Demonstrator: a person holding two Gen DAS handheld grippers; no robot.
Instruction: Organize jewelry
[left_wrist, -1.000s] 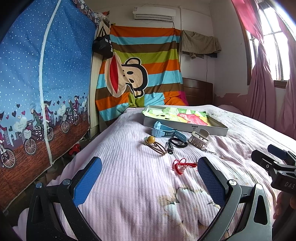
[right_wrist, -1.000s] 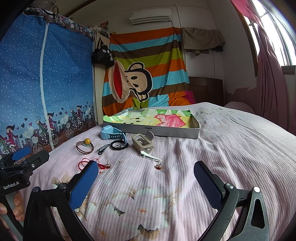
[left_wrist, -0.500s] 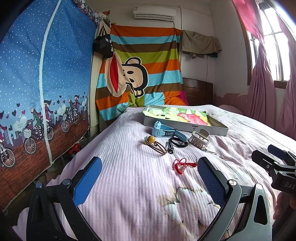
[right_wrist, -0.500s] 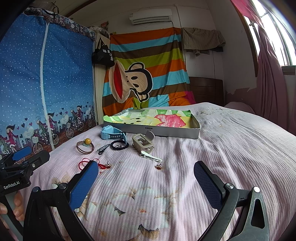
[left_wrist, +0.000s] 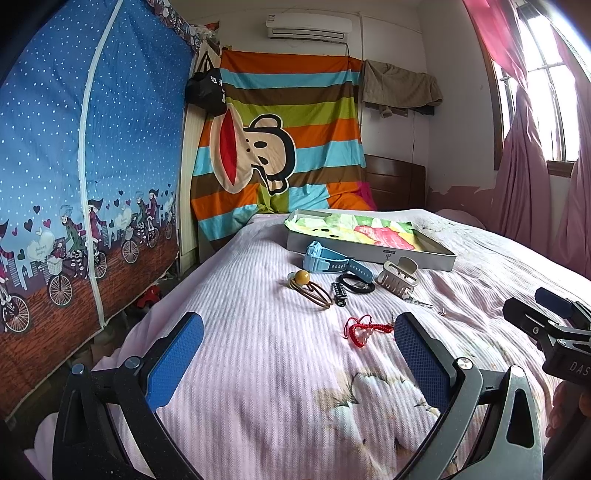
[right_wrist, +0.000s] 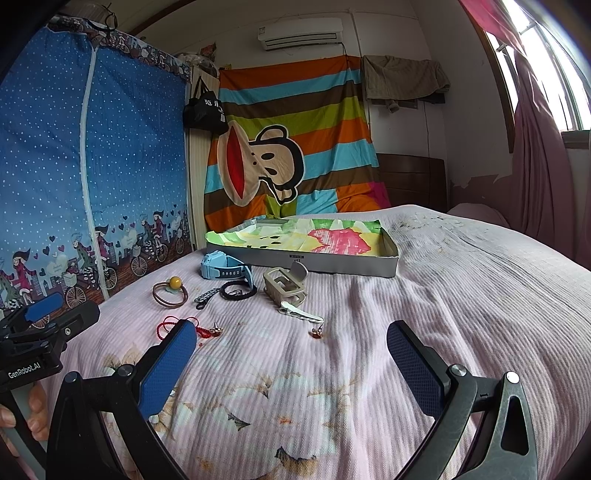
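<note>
Jewelry lies scattered on the pink bed, all of it short of the shallow box with the bright paper lining, which stands farther up the bed and holds none of it yet. Both sets of jaws are spread wide and grip nothing: the left gripper and the right gripper hover low over the cover, nearer the viewer than every piece.

The red cord bracelet is the closest item. In the left wrist view it sits just ahead of the left jaws and toward their right finger, its long axis running roughly across the jaw line. In the right wrist view it lies at the tip of that gripper's left finger, partly covered by it. By my judgement the left hand is the better placed for it.

Beyond it lie a brown bangle with a yellow bead, a blue watch, a black cord loop and a beige claw clip, with a pale hair clip touching the claw clip.

Two small earrings show only in the right view; their shape is too small to read. In the left view the pale hair clip is almost hidden behind the claw clip.
</note>
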